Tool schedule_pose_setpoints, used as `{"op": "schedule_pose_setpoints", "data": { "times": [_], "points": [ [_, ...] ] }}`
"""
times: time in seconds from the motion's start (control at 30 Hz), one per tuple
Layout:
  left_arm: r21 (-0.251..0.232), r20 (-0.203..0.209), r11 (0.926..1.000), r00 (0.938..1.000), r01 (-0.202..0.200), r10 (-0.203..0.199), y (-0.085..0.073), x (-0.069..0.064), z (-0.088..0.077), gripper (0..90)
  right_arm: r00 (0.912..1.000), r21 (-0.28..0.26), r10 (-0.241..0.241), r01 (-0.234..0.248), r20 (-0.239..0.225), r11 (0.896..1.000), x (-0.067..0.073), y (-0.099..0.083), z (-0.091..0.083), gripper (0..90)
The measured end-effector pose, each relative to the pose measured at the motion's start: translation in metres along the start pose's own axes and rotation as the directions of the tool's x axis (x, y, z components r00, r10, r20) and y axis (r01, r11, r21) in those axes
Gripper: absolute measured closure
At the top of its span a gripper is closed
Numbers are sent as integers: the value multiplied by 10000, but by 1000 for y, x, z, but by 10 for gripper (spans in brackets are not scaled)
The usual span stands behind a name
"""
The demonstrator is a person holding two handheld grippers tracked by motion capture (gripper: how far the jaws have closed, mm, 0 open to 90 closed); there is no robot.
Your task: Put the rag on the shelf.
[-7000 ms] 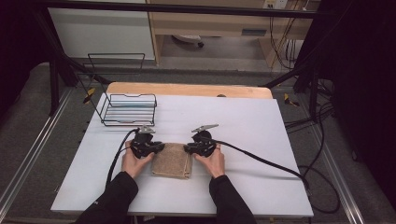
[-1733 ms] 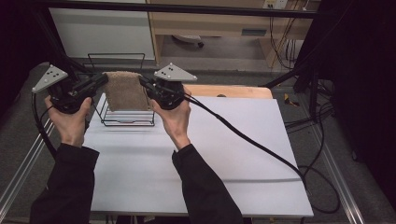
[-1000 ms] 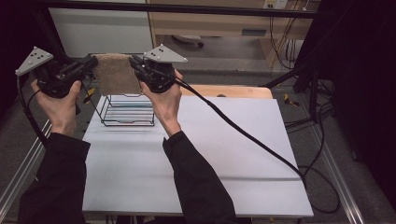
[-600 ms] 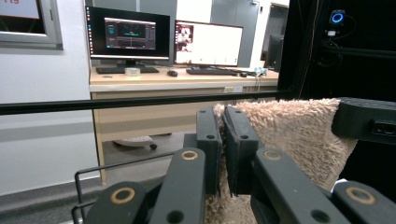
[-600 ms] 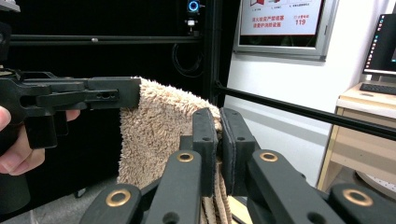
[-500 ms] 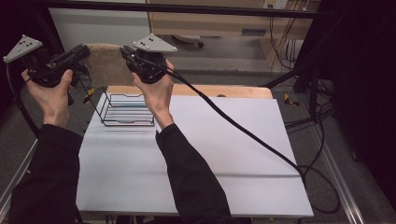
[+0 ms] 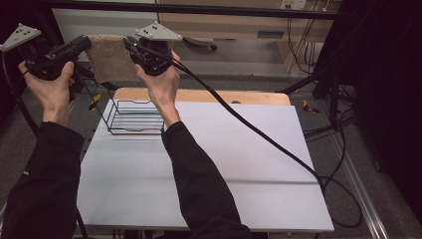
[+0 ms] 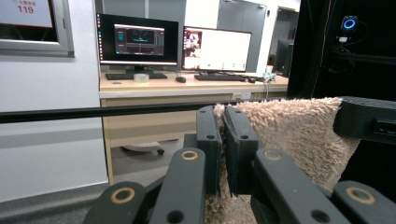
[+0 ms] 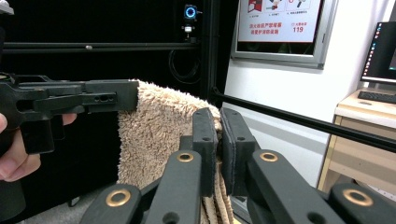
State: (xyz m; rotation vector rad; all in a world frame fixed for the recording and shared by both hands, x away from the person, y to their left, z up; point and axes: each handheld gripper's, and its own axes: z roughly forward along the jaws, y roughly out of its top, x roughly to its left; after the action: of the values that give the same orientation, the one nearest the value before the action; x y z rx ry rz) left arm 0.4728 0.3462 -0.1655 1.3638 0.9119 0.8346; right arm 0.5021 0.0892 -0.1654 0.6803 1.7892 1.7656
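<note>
Left gripper view: my left gripper (image 8: 223,149) pinches one top corner of the towel (image 8: 289,135). My right gripper (image 9: 218,151) clamps the other corner (fluffy, beige), and it hangs stretched between them, raised above the wire basket (image 7: 135,117) on the table (image 7: 239,164).

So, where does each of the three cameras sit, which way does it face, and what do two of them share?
High view: above the person's side, facing down at the white table; forearms, both hands show.
Left gripper view: rides the left gripper, facing monitors; its jaws show.
Right gripper view: rides the right gripper, facing a wall poster; its jaws show.
Shared: the beige towel, clamped by both grippers.
</note>
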Motion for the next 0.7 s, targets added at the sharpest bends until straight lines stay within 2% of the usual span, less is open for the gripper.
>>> {"op": "schedule_pose_setpoints", "data": {
  "times": [0.3,0.4,0.7],
  "points": [
    [77,-331,9998,9993,-161,164,6,9,16,847,9999,-21,151,-151,-3,9999,-7,2,17,855],
    [207,-386,9994,9989,-263,271,4,12,24,847,9999,36,129,-129,55,9999,-12,0,21,855],
    [451,-509,9988,9985,-200,222,-5,21,42,846,9992,223,339,-344,216,9992,-21,-9,34,855]
  ]
}}
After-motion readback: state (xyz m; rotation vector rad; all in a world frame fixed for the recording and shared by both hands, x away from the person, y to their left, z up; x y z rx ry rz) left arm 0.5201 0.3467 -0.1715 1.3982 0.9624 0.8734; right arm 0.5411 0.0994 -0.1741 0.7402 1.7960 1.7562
